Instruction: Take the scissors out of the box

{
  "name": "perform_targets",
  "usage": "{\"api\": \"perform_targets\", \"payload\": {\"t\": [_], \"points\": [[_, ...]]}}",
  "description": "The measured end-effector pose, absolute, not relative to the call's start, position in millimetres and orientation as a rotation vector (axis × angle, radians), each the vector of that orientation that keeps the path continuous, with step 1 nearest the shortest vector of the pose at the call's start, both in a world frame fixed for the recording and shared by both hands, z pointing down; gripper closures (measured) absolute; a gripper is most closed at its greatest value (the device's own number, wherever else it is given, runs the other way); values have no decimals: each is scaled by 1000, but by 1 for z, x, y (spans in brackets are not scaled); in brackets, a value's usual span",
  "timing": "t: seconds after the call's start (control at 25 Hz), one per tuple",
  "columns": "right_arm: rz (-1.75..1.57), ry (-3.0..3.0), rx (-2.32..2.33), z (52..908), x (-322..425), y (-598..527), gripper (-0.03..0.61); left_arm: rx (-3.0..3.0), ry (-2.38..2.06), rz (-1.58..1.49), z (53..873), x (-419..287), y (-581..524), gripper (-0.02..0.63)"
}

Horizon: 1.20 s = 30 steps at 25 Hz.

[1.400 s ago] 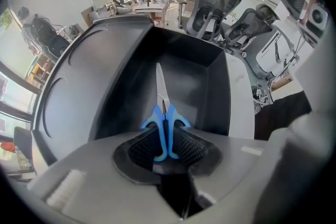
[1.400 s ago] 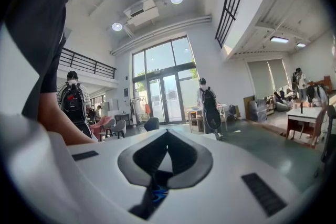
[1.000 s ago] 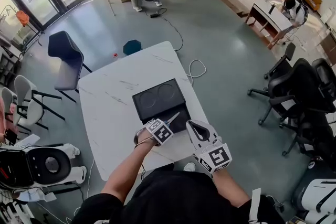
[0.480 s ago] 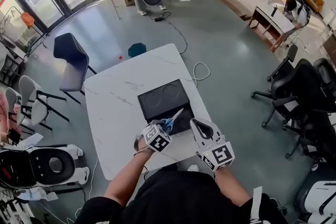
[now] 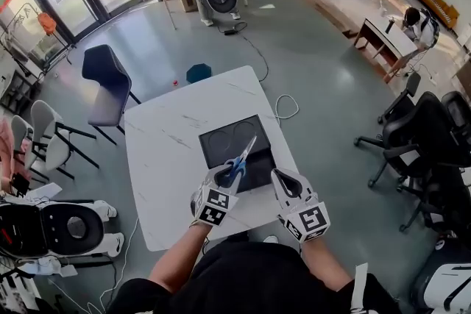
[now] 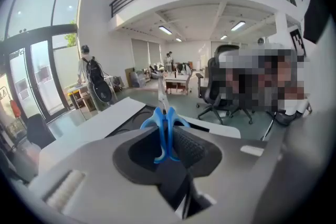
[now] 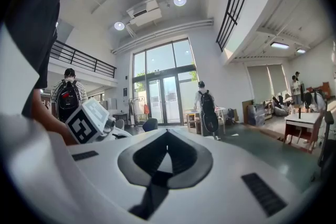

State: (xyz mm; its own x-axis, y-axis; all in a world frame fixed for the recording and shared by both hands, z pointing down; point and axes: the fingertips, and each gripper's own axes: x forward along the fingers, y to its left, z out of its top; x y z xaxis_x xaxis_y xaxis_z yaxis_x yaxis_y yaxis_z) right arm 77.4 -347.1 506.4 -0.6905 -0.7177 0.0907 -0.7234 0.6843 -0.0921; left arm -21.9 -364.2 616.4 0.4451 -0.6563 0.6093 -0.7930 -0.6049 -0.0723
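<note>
- Now the left gripper pinches the blue handles of the scissors and holds them in the air over the black box.
- The scissors look to be out of the box, so the job seems almost done. They may only need to be put down.
- The right gripper waits beside the box with its jaws close together and nothing in them.
- A second ago the scissors were lower, near the box's front edge. The right gripper has stayed put.

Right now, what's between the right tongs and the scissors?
In the head view, only a corner of the black box lies between the right tongs and the scissors, which the left tongs hold.
</note>
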Motion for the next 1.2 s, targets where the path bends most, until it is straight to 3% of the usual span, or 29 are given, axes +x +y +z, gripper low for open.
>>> {"api": "perform_targets", "payload": {"t": [0.56,1.2], "points": [[101,-2852,1246,489,78,-347,571,2612,-1619,17,482,-42,-351,520],[-27,-2809,1456,471,91,-350,571,2633,-1773,13,467,-45,-325,518]]}}
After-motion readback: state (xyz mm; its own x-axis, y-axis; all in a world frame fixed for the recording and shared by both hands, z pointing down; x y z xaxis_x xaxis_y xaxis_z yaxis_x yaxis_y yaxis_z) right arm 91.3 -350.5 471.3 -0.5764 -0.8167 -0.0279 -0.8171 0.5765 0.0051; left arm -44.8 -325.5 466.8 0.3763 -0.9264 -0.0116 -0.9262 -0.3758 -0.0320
